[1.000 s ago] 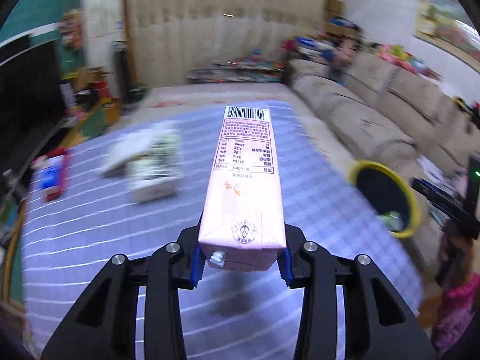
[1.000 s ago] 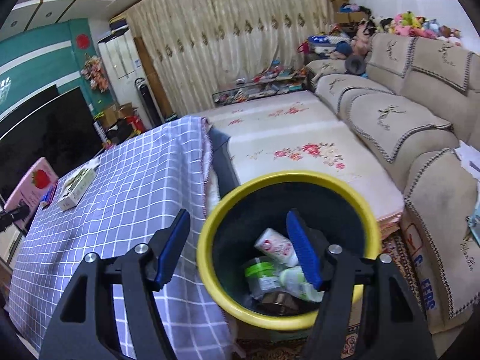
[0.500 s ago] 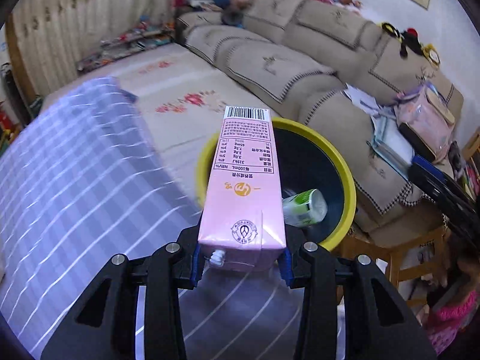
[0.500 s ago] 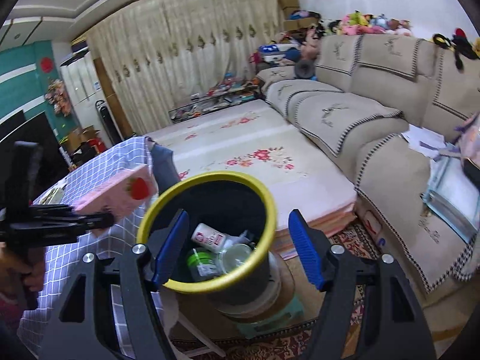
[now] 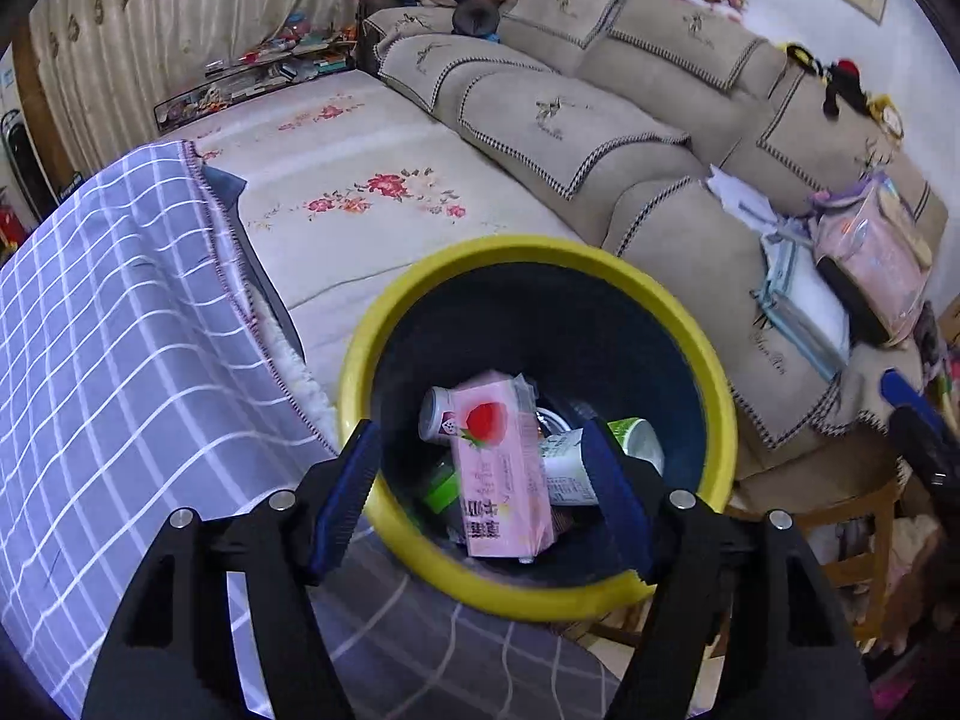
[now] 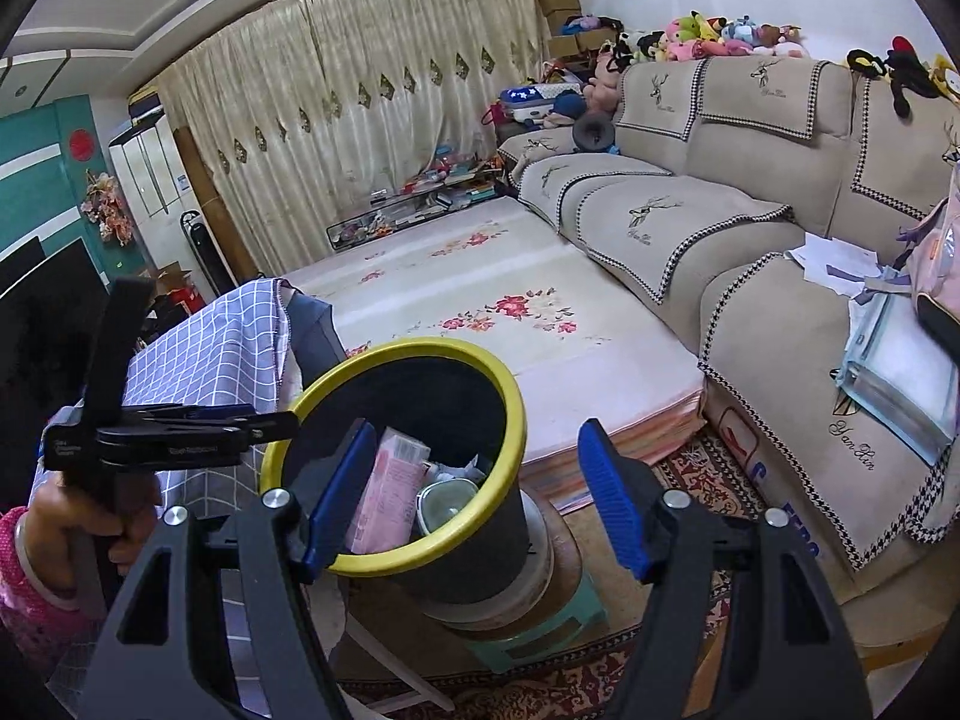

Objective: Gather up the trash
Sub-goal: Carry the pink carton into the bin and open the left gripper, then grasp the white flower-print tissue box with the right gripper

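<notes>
A black trash bin with a yellow rim (image 5: 534, 252) (image 6: 420, 351) stands beside the table. The pink strawberry milk carton (image 5: 504, 468) (image 6: 387, 480) lies inside it on top of bottles and cups. My left gripper (image 5: 480, 474) hangs over the bin's near rim; its jaws are opening and nothing is pressed between its blue pads. It shows from the side as the left gripper (image 6: 264, 420), held by a hand at the bin's left rim. My right gripper (image 6: 474, 480) is open and empty, to the right of the bin and further back.
The table with a purple checked cloth (image 5: 120, 360) (image 6: 198, 348) is left of the bin. A beige sofa (image 5: 600, 120) (image 6: 720, 210) with bags and papers runs along the right. The bin stands on a green stool (image 6: 528, 636) over a patterned rug.
My left gripper swung the pink carton from over the table to above the bin, then opened; the carton dropped into the bin. My right gripper drew back to the right of the bin.
</notes>
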The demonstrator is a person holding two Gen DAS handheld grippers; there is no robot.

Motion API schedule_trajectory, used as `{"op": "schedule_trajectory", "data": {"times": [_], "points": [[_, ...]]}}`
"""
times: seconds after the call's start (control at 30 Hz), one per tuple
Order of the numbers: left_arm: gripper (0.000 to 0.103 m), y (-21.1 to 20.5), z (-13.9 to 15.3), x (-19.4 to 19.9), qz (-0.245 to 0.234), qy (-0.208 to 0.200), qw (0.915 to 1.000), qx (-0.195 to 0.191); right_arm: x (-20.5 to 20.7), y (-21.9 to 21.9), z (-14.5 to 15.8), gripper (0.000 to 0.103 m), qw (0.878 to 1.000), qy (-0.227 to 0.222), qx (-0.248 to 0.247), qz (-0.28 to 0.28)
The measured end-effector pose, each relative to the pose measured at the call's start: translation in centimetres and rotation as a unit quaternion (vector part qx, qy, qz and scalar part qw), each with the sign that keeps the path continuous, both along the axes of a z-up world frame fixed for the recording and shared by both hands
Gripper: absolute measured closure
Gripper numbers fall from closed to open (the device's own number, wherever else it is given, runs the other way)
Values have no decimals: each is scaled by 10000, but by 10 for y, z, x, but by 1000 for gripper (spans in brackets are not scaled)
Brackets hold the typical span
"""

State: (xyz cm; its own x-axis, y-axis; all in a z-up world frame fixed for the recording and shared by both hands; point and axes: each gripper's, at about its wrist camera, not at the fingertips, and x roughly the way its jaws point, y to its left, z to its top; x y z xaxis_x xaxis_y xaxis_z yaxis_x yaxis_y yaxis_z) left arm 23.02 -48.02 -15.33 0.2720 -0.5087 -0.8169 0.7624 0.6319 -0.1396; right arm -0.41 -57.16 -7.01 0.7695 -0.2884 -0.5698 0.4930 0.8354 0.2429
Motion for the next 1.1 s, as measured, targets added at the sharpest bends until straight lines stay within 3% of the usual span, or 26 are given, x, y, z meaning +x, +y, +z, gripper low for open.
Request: {"op": "schedule_trajectory", "data": {"times": [0.27,0.47,0.67,0.8,1.1], "points": [[24,96,43,-13,602,-484,9957,-519,13,13,0,34,9998,29,0,209],[15,190,59,-13,1457,-801,9839,-653,38,36,3,32,9982,114,11,592],[12,297,60,-13,2538,-921,9608,-639,86,87,17,31,9911,109,-105,1319],[12,371,58,-20,3261,-933,9385,-645,123,128,32,31,9839,-33,-120,1785],[12,484,52,-44,4220,-935,8992,-679,228,269,48,28,9609,-53,108,2765]]}}
